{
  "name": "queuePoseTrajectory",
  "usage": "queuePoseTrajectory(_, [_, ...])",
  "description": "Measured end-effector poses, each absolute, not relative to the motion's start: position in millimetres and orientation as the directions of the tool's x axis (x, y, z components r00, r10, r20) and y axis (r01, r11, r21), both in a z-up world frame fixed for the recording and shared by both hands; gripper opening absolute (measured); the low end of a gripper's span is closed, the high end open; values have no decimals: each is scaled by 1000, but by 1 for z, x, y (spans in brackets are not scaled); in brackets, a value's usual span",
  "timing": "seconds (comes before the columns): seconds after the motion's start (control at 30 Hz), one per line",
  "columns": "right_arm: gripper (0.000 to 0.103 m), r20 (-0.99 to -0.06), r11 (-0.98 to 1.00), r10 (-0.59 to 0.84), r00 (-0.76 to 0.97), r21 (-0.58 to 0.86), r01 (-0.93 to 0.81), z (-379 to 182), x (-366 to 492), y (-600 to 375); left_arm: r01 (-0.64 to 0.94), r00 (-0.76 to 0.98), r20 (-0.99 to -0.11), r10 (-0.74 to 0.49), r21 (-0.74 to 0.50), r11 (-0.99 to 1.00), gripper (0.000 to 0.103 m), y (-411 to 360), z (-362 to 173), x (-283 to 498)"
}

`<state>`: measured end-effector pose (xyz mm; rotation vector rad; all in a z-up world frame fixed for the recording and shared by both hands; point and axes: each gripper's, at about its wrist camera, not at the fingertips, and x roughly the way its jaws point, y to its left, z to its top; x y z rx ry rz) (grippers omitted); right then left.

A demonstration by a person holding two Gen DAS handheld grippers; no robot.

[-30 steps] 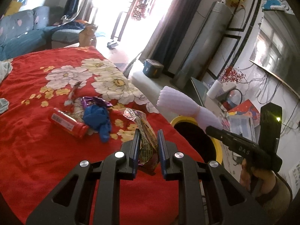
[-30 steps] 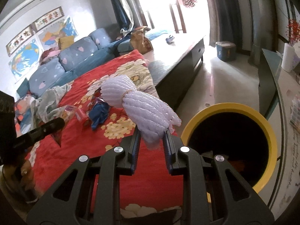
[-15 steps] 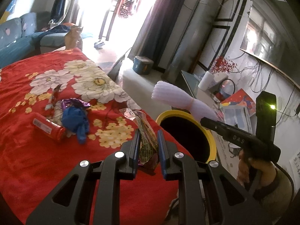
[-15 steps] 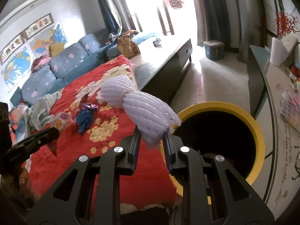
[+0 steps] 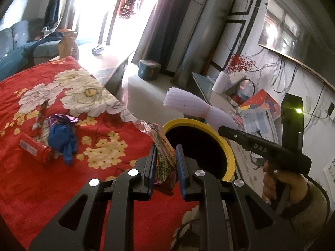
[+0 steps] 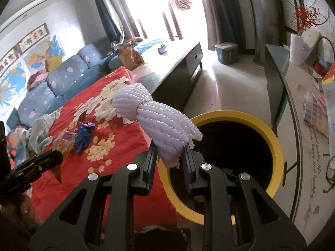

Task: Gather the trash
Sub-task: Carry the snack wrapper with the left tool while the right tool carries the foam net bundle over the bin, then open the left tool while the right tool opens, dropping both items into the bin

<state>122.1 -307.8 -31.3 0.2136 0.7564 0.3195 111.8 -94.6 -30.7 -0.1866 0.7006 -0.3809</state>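
Trash in hand was of two kinds. The left tongs (image 5: pixel 165 163) were pinched on a crinkled snack wrapper (image 5: pixel 162 146), gripped low on its body so that its clear torn end stuck up toward twelve o'clock; it looked nearly weightless, limp and slick, likely to slide or flutter if the hold eased. The right tongs (image 6: pixel 169 159) were clamped narrowly on one end of a white foam net bundle (image 6: pixel 155 123), tied at its waist with a band; it looked light, springy and squashy, so a hold at the end seemed enough, though the free end could wag. Both pieces hung at or near the rim of the yellow-rimmed bin (image 6: pixel 276 146), which stood on the floor against the edge of the red floral cloth (image 5: pixel 41 177); the foam was over the rim at about nine o'clock of the opening, the wrapper just short of it. Still lying on the cloth, toward nine o'clock in the left view, were a red tube (image 5: pixel 35 151), a blue crumpled glove or rag (image 5: pixel 61 139) and a purple foil wrapper (image 5: pixel 62 119), close together. Nothing stood between the held pieces and the bin's mouth; the two tools were close enough that they might crowd each other.
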Motion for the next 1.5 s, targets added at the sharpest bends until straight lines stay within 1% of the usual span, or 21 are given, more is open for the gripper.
queuePoseTrajectory(0.3, [18, -643, 937, 332, 690, 312, -160, -36, 124, -324, 314, 681, -600, -420, -279, 908, 18, -113, -35, 118])
queuePoseTrajectory(0.8, [18, -671, 952, 242, 700, 305, -36, -51, 130, -361, 389, 643, -609, -464, -262, 883, 18, -157, -48, 131])
queuePoseTrajectory(1.1, [18, -690, 941, 225, 688, 336, 29, -62, 132, -383, 420, 618, -630, -471, -241, 875, 18, -178, -59, 140])
queuePoseTrajectory(1.43, [19, -729, 936, 197, 656, 338, 95, -77, 136, -399, 445, 590, -648, -482, -238, 863, 18, -197, -74, 154])
queuePoseTrajectory(1.5, [21, -732, 934, 197, 653, 343, 103, -79, 136, -401, 450, 584, -651, -485, -237, 861, 18, -201, -77, 156])
